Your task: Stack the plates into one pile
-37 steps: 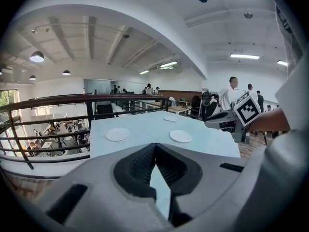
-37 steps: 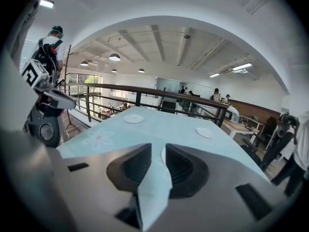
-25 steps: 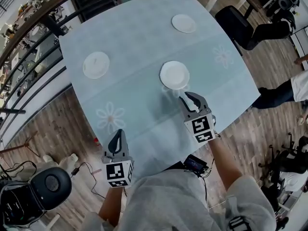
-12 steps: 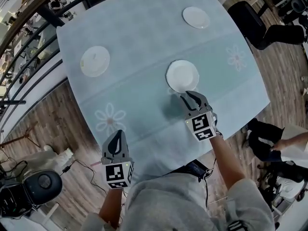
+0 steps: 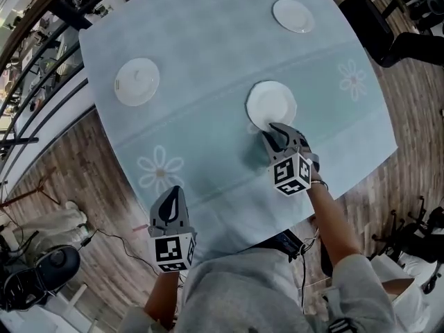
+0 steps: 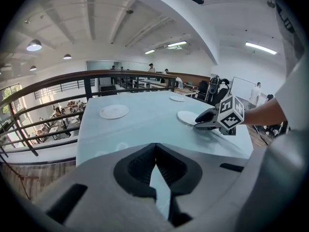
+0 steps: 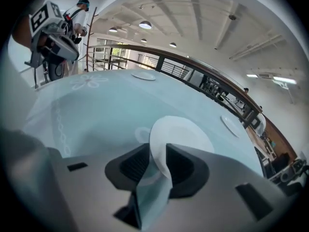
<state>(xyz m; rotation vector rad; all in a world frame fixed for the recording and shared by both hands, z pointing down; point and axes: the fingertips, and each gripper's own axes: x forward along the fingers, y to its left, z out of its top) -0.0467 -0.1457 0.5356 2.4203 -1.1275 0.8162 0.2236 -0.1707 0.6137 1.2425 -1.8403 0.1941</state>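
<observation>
Three white plates lie apart on the pale blue tablecloth: one at the left (image 5: 137,81), one in the middle (image 5: 270,105) and one at the far right (image 5: 293,15). My right gripper (image 5: 275,132) is at the middle plate's near rim. In the right gripper view that plate (image 7: 186,134) runs in between the narrowly closed jaws of the right gripper (image 7: 157,151), shut on its edge; the plate still rests on the cloth. My left gripper (image 5: 172,194) hovers at the table's near edge, shut and holding nothing. The left gripper view shows the left gripper (image 6: 154,149) and the right gripper (image 6: 205,123) at the middle plate (image 6: 189,117).
The table (image 5: 208,40) ends close in front of the left gripper and to the right of the right gripper. A dark railing (image 5: 41,61) runs along its left side. A black chair (image 5: 364,19) stands at the far right corner, over wooden floor.
My right gripper has moved forward from just short of the middle plate onto its near rim, and its jaws have narrowed. The left gripper has hardly moved.
</observation>
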